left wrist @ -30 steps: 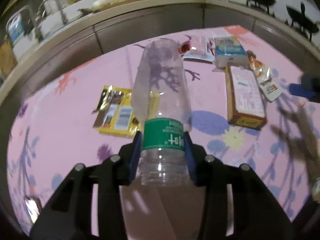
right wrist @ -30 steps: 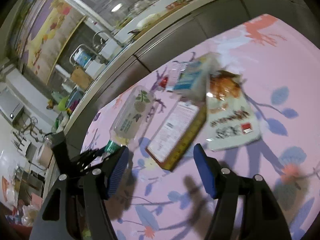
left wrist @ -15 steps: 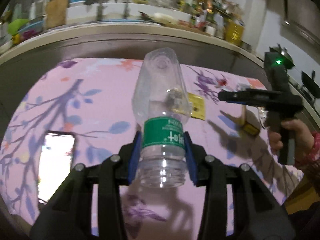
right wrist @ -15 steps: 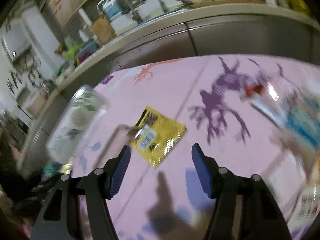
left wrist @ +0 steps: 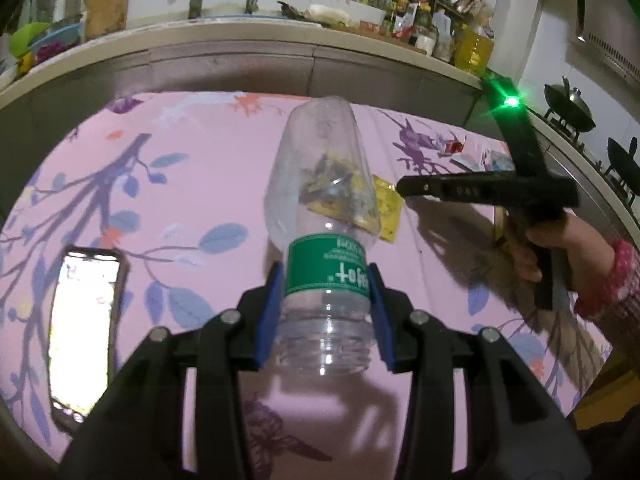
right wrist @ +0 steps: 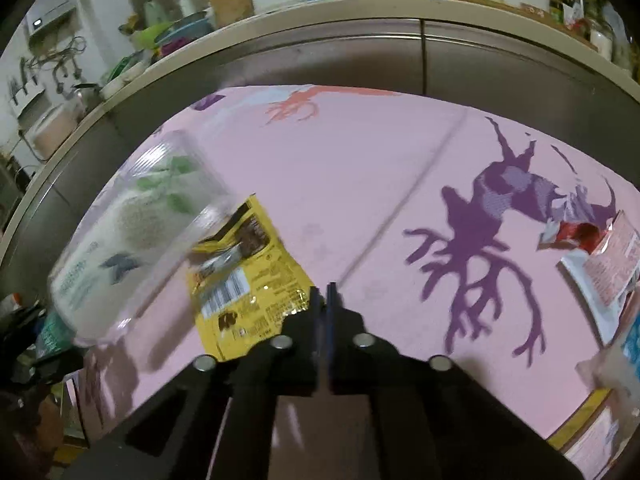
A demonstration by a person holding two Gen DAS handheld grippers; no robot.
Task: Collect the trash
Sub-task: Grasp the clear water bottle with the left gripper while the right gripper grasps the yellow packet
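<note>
My left gripper [left wrist: 326, 280] is shut on a clear plastic bottle [left wrist: 324, 208] with a green label, held above the pink flowered tablecloth [left wrist: 200, 168]. The bottle also shows at the left of the right wrist view [right wrist: 132, 244]. A yellow snack wrapper [right wrist: 248, 280] lies flat on the cloth; in the left wrist view [left wrist: 386, 210] it shows partly behind the bottle. My right gripper [right wrist: 323, 300] has its jaws together at the wrapper's right corner; whether the corner is pinched I cannot tell. It shows from the side in the left wrist view [left wrist: 404, 190].
A lit phone [left wrist: 86, 320] lies at the left on the cloth. A red-and-white wrapper [right wrist: 592, 256] and other packets lie at the right. A grey cabinet front and cluttered counter [left wrist: 280, 36] run along the far side of the table.
My right gripper has closed and come down to the yellow wrapper's corner. My left gripper, still holding the bottle, has swung left, bringing the phone into its view.
</note>
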